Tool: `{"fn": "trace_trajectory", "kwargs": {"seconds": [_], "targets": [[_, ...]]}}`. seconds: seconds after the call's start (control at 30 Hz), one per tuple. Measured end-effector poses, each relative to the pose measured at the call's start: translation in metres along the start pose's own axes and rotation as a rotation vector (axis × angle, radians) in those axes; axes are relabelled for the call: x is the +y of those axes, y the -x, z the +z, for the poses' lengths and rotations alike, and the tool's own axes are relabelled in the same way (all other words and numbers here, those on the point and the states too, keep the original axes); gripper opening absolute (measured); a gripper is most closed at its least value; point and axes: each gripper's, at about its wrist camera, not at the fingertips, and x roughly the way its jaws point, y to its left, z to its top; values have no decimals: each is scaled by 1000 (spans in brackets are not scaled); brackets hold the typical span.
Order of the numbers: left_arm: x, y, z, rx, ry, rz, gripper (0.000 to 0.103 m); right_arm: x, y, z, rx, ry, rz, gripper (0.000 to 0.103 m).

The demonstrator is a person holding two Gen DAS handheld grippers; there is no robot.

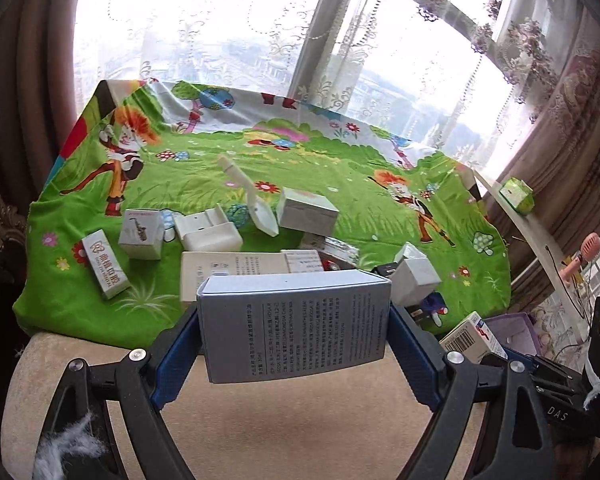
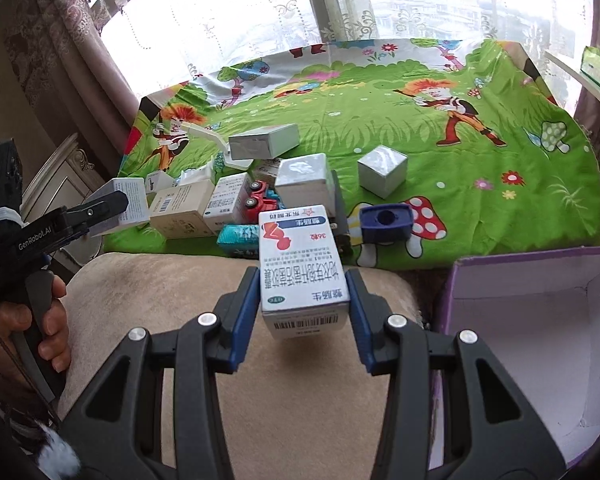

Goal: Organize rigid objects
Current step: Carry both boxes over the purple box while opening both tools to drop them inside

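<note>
Boxes are held: a grey carton (image 1: 296, 324) in the left gripper (image 1: 294, 344), a medicine box (image 2: 302, 268) in the right gripper (image 2: 304, 304). Both are judged light, stiff, crushable. Flat side faces are best gripped.

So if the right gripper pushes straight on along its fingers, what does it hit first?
Probably the teal box at the near edge of the green cloth, just beyond the medicine box that the right gripper holds. Depth is unclear.

A bright cartoon cloth (image 2: 480, 152) covers the table, strewn with small boxes (image 2: 382, 170) and a toy car (image 2: 260, 196)
</note>
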Motion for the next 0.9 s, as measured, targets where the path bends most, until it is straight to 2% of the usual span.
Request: {"fn": "trace_trajectory", "kwargs": {"seconds": [0.37, 0.6, 0.8, 0.9], "targets": [[-112, -16, -9, 75, -250, -215, 89, -92, 36, -41, -7, -206, -152, 47], [-184, -28, -20, 125, -401, -319, 89, -135, 55, -60, -23, -285, -273, 47], [-238, -33, -35, 155, -544, -414, 91, -159, 63, -73, -24, -347, -312, 47], [-253, -39, -41, 177, -586, -417, 94, -167, 63, -77, -15, -367, -320, 48]]}}
